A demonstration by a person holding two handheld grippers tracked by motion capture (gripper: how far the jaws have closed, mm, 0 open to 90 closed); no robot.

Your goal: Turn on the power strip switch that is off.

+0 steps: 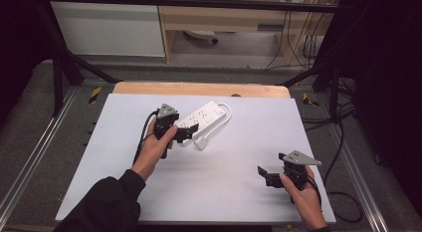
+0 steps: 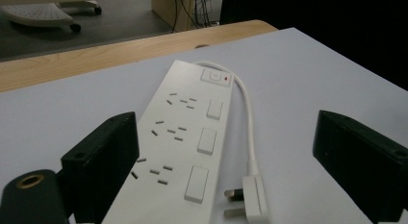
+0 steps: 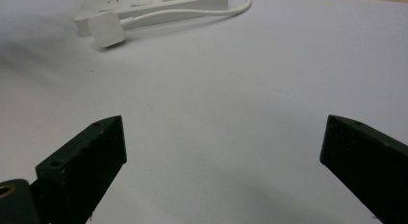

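While our right gripper (image 1: 271, 174) waits spread at five o'clock, we straddle the white power strip (image 2: 180, 137) with the left gripper (image 1: 186, 132) — jaws wide — ready to steady it beside its plug (image 2: 252, 197).

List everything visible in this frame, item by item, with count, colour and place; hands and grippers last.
power strip: one, white, far middle of the board, by the left gripper
plug: one, white, on the board beside the strip's near end, joined by a white cable
board: one, white, covering the table
table edge: one, light wood, at the far side
left gripper: one, black, jaws open around the strip's near end
right gripper: one, black, jaws open over bare board, near right
hands: two, one on each gripper
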